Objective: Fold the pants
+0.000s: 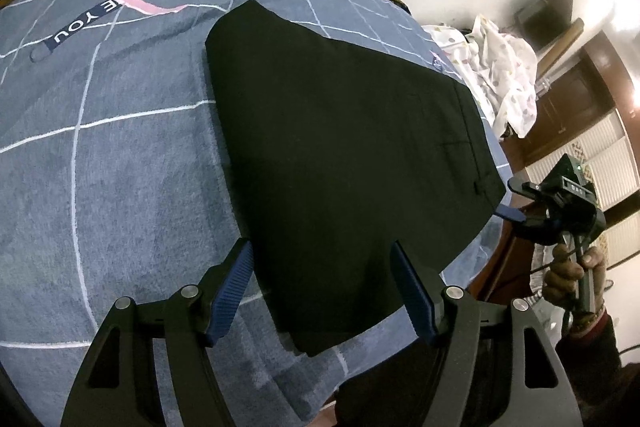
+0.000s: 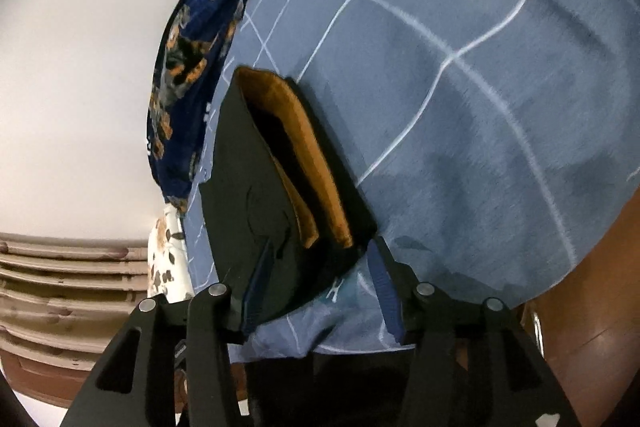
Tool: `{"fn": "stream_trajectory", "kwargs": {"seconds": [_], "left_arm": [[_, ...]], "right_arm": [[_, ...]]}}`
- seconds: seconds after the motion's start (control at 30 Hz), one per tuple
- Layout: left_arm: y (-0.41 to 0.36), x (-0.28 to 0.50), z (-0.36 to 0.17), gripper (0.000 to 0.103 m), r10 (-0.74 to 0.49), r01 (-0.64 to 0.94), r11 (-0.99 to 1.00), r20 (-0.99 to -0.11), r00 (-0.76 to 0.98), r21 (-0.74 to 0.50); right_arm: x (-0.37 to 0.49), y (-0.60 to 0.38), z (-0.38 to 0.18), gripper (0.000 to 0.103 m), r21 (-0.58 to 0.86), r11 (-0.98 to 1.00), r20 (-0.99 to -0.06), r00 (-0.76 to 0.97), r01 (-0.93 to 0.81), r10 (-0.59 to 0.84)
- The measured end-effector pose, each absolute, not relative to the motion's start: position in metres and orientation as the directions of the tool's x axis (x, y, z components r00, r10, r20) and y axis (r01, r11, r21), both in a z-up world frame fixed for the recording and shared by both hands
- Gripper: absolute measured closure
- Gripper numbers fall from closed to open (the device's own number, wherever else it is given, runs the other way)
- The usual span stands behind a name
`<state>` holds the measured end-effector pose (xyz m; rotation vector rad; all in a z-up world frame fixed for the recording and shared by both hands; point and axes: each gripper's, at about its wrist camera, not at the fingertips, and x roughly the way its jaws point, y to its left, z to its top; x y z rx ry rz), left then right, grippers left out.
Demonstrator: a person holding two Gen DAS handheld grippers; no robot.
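Pants [image 1: 340, 155], black and folded, lie on the bed [image 1: 120, 147]; left hand-held gripper [image 1: 322, 287] gapes above them, right hand-held gripper [image 2: 320, 291] parted around their waistband corner.

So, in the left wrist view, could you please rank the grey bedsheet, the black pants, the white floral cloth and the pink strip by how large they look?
1. Grey bedsheet
2. Black pants
3. White floral cloth, though it lies farther away, so its true size is unsure
4. Pink strip
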<state>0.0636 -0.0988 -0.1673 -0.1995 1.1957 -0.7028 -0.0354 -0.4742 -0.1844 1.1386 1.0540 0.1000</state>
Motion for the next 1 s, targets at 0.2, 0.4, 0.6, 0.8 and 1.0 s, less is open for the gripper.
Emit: {"fn": "stream_trajectory", "kwargs": {"seconds": [0.2,0.4,0.6,0.8,1.0], "left_arm": [[-0.097,0.065,-0.169,0.032,-0.594,0.384,0.777,-0.782,0.187,-0.499],[-0.089,0.066,-0.165,0.032,-0.601,0.362,0.782,-0.769,0.219,-0.508],[-0.090,0.069,-0.170,0.032,-0.596,0.349,0.786,-0.776,0.209,-0.510],[-0.094,0.070,-0.174,0.032,-0.588,0.350,0.790,-0.784,0.199,-0.503],[-0.092,0.073,-0.176,0.032,-0.598,0.349,0.784,-0.776,0.202,-0.513]], "right_arm": [[-0.024,-0.464,-0.179,0.083,0.747,0.530,-0.661,0.530,0.400,0.531],[-0.015,-0.453,-0.155,0.085,0.882,0.427,-0.452,0.616,0.200,0.645],[-0.028,-0.481,-0.206,0.086,0.813,0.451,-0.580,0.576,0.368,0.575],[-0.025,-0.478,-0.199,0.083,0.814,0.467,-0.576,0.577,0.345,0.579],[-0.011,-0.474,-0.187,0.073,0.742,0.584,-0.651,0.559,0.329,0.513]]}}
